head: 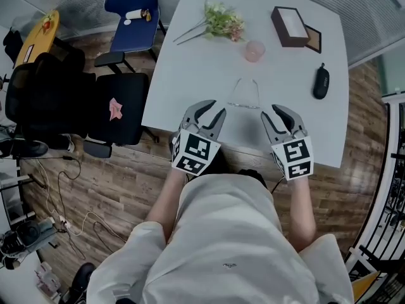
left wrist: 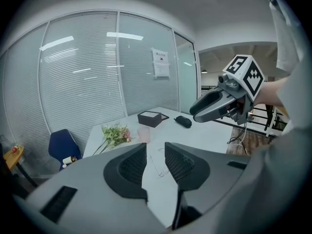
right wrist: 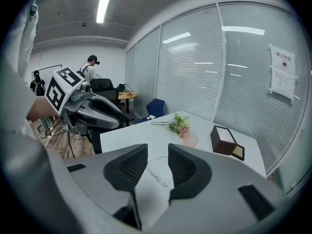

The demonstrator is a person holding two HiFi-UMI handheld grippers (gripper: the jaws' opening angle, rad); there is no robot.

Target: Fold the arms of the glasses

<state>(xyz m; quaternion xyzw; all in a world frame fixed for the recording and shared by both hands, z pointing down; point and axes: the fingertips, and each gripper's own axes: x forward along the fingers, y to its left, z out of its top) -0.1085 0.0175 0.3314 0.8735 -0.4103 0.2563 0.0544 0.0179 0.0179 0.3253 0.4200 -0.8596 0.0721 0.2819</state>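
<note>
Head view: left gripper [head: 209,111] and right gripper [head: 273,111] hover empty over the desk's [head: 190,56] near edge, with the glasses [head: 243,95] lying unfolded just beyond.

Left gripper view: fingers [left wrist: 131,167] narrowly apart, nothing between.

Right gripper view: likewise parted. An off-centre pinch could skid or bend the thin frame.

Left gripper [head: 207,111], right gripper [head: 276,112]: fingers [left wrist: 130,167] apart.

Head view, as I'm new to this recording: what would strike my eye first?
Two claws with marker cubes, the left claw and the right claw, hover open at the near edge of the white table. Just beyond them lie the thin wire glasses, arms unfolded. Farther back sit a bunch of flowers, a pink cup and a dark box.
</note>
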